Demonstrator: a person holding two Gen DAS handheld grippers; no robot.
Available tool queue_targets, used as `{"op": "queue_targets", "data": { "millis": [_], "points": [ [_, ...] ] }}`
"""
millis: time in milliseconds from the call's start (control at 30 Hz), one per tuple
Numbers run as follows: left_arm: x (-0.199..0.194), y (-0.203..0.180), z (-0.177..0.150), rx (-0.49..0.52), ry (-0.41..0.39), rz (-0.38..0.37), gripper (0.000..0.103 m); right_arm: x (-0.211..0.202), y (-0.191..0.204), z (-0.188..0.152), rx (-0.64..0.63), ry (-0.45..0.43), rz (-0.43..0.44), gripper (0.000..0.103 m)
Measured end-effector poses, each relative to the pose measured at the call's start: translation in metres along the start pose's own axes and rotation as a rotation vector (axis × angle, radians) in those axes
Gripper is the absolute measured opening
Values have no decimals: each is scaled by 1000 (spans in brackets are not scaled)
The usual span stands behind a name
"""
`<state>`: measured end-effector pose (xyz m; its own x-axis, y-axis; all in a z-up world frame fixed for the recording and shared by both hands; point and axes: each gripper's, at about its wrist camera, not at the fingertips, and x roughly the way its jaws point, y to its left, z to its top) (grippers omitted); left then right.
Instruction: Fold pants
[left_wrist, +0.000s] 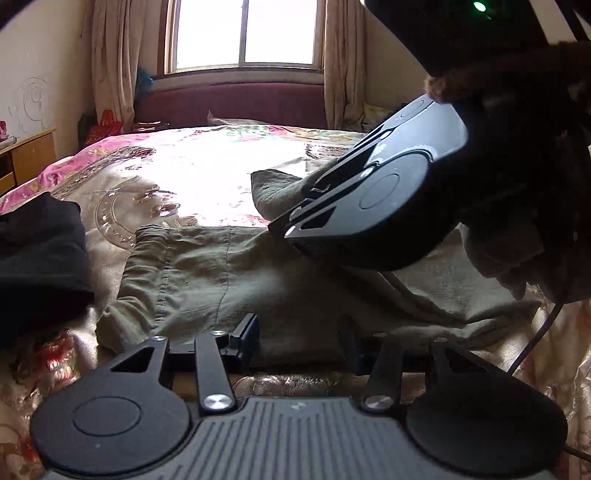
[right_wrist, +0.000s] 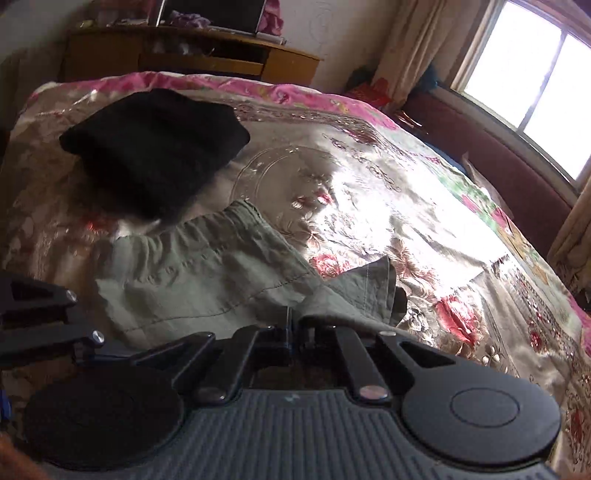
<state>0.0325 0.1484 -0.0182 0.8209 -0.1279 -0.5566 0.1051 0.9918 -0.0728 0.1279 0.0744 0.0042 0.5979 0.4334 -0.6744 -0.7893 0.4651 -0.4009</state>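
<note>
Olive-green pants (left_wrist: 221, 280) lie on the floral bedspread (left_wrist: 207, 166), waistband to the left. My left gripper (left_wrist: 299, 332) is open, its fingers resting at the near edge of the pants. My right gripper (right_wrist: 291, 332) is shut on a fold of the pants (right_wrist: 207, 273) and holds a leg end (right_wrist: 373, 284) lifted over the fabric. It also shows in the left wrist view (left_wrist: 295, 218), above the pants at right, with the raised cloth (left_wrist: 273, 188) behind it.
A folded black garment (right_wrist: 155, 147) lies on the bed just left of the waistband; it also shows in the left wrist view (left_wrist: 40, 258). A dark red headboard (left_wrist: 236, 103) stands under the window. A wooden desk (right_wrist: 192, 55) stands beside the bed.
</note>
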Motion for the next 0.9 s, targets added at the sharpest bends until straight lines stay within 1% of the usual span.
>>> {"op": "queue_targets", "data": {
  "millis": [67,100,233,300,400,467,533,600,667,767,833,900],
  "points": [
    [1,5,-5,-20,10,6,62,-2,5,-3,-49,-6,-14,6],
    [3,9,-7,-29,15,6,62,-2,6,-4,-53,-4,-24,6],
    [3,8,-10,-28,6,-4,62,6,1,-3,27,20,-19,6],
    [4,9,-11,-30,-3,-13,62,13,1,1,44,34,-18,9],
    [3,11,-14,-47,-10,-25,62,18,5,4,58,38,-33,9],
    [2,13,-15,-57,-17,-34,62,23,7,7,60,45,-32,14],
    [0,16,-16,-67,-27,-48,62,30,11,9,58,59,-30,31],
    [-2,18,-17,-71,-34,-56,62,32,13,11,63,63,-24,30],
    [-3,20,-20,-74,-38,-62,62,32,15,15,83,70,8,31],
    [-4,21,-22,-71,-44,-73,62,25,15,21,117,64,54,35],
    [-5,22,-23,-66,-50,-78,62,21,13,23,141,60,62,39],
    [-6,22,-24,-63,-55,-84,62,18,10,24,180,54,58,39]
  ]
}}
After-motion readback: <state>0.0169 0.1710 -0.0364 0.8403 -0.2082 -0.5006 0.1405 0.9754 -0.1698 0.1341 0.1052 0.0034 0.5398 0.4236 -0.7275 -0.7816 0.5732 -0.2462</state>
